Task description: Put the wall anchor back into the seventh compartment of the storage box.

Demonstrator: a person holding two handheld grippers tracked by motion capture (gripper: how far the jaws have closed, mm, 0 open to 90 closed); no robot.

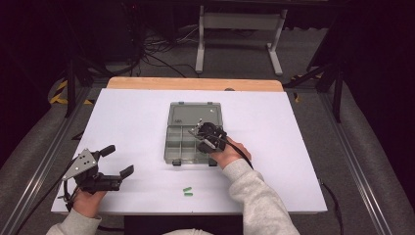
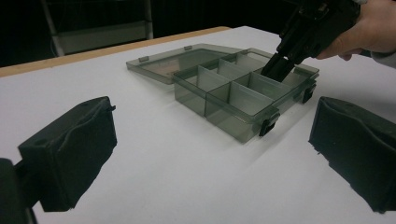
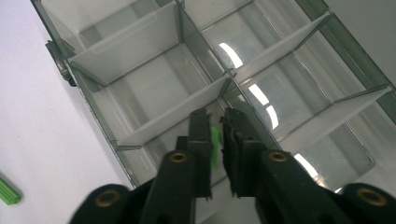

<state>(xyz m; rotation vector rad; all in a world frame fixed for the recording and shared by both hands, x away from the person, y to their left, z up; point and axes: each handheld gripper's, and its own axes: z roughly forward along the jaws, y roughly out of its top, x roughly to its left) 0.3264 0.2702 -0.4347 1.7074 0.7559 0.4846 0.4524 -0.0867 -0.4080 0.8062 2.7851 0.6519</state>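
A smoky clear compartment box [image 1: 169, 147] lies open mid-table, its lid [image 1: 193, 113] folded flat behind it. My right gripper [image 1: 198, 131] reaches down into a right-hand compartment. In the right gripper view its jaws [image 3: 218, 116] stand nearly together with a small green plug [image 3: 215, 144] between them, just above the box [image 3: 140, 42] floor. Two more green plugs [image 1: 187, 191] lie on the white table in front of the box. My left gripper [image 1: 119, 160] rests open at the front left, jaws wide apart and holding nothing. The left gripper view faces the box [image 2: 233, 121] and the right gripper [image 2: 275, 70].
The white table top [image 1: 132, 117] has bare room to the left and right of the box. A wooden strip [image 1: 195, 84] runs along its far edge. One green plug [image 3: 7, 191] shows at the lower left of the right gripper view.
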